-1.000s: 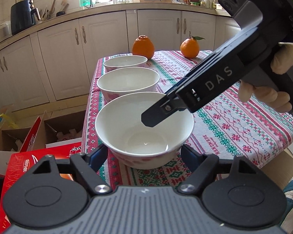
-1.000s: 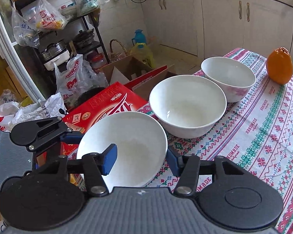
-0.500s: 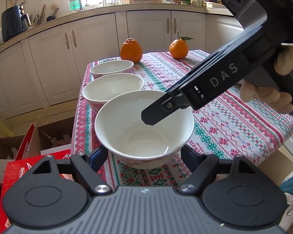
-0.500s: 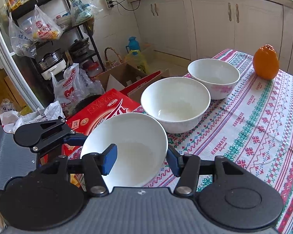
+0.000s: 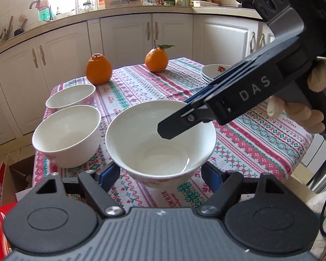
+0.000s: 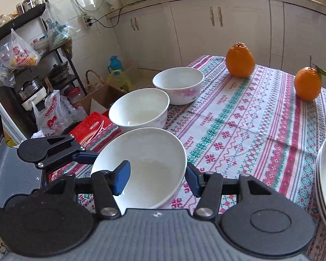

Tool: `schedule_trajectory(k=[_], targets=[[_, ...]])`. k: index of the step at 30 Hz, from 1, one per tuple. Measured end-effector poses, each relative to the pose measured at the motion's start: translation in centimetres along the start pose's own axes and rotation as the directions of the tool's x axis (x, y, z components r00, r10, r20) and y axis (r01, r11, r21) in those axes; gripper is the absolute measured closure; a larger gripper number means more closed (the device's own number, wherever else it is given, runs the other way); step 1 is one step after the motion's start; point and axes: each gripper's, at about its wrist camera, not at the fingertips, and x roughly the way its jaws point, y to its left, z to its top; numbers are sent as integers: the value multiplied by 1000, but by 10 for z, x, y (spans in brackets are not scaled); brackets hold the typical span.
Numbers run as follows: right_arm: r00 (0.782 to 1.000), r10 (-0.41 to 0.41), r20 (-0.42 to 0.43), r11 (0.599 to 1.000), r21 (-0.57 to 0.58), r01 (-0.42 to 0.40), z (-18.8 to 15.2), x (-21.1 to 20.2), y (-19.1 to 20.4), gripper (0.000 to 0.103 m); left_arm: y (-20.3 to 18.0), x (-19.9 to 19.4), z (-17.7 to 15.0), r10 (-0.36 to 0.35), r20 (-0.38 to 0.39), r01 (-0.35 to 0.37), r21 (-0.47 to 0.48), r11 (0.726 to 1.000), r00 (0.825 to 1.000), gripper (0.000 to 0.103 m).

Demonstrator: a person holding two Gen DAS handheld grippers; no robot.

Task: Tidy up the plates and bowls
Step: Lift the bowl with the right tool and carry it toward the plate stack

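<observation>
A: Status on plates/bowls?

B: Roughly halfway, by the look of it. Plate stack [image 5: 213, 70] already piled at far right of table [image 5: 260, 143], several rims visible, exact count unclear. Bowls not nested yet.

A: Bowl positions?

B: Three total. Second bowl [image 5: 67, 134] and third bowl [image 5: 70, 96] in a row along left table edge, just beside each other, both empty, upright. Held bowl [image 5: 150, 143] off that row, to the right of second bowl and apart from it, tilted a bit. Looks clear of the cloth, can't confirm.

A: Grip?

B: Two-handed. Right gripper [image 6: 157, 180] clenched on held bowl's wall, one finger inside, other outside. Left gripper [image 5: 160, 174] straddling lower body of same bowl, blue pads against both flanks, partly hidden behind it; reads as grasping. Gloved hand [image 5: 297, 113] on right handle.

A: Left to do?

B: Prob. drop held bowl into second or third, then nest the last one. After that maybe park bowl stack near plates. Two oranges at far end, not in the way.

A: Risks?

B: Glazed wall, rim pinch only on right side, slip possible if left lets go early. Needs level set-down into next bowl, else rim clash.
</observation>
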Motion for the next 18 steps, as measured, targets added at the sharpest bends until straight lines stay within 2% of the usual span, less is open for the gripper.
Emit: schedule_trajectory(k=[12,18], targets=[[997,-74,25,993,92,71,-17,-18,-42,42,-25,33,19,-81,-14,82,68,994,997,22],[995,-96,21,989,115,93,-21,-22,-52,42,-31,45,22,-107,-26,109,69,992,994,22]])
